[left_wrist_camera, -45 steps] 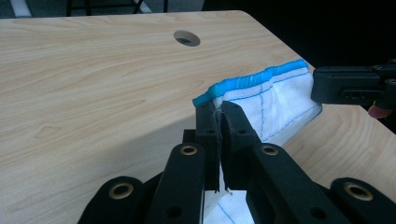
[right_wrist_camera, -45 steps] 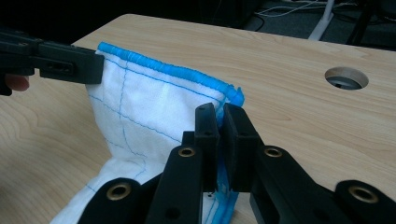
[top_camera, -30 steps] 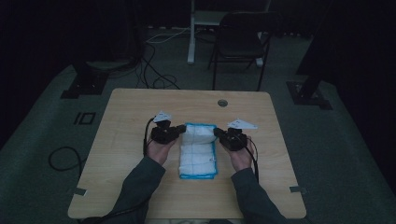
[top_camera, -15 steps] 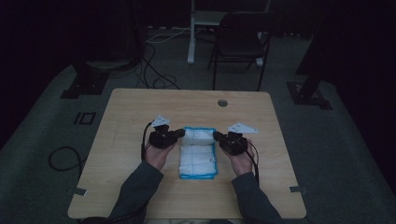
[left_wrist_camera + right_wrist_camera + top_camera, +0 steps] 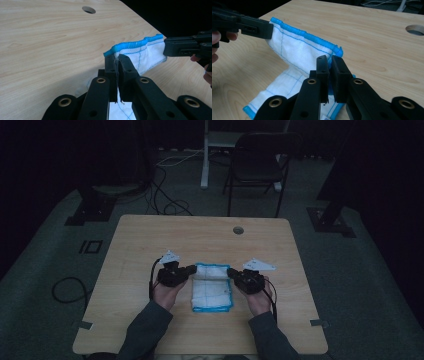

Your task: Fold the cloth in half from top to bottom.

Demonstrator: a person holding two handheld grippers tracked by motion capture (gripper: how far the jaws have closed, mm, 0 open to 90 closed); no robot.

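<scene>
Our left tongs (image 5: pixel 117 58) are clamped shut on one far corner of the white cloth (image 5: pixel 212 285), the cloth's blue hem (image 5: pixel 132 45) pinched between the two black jaws. Our right tongs (image 5: pixel 330 61) are closed the same way on the other far corner, with the hem (image 5: pixel 307 35) running off from them toward the left tongs. In the high view the left tongs (image 5: pixel 191 270) sit at the cloth's left side and the right tongs (image 5: pixel 231 272) at its right side, each with a hand behind it, on the near side of the cloth.

Between the two grips the cloth's far edge is raised off the bench (image 5: pixel 150 235) and stands up as a taut white band with thin blue stitched lines. The rest of the cloth lies flat on the bench, reaching back from that raised edge toward us.

A round hole (image 5: pixel 238 230) in the bench lies beyond the cloth, well apart from it. Beyond the bench's far edge stands a dark chair (image 5: pixel 257 167) on the floor, with cables (image 5: pixel 167 202) lying to the left of it.
</scene>
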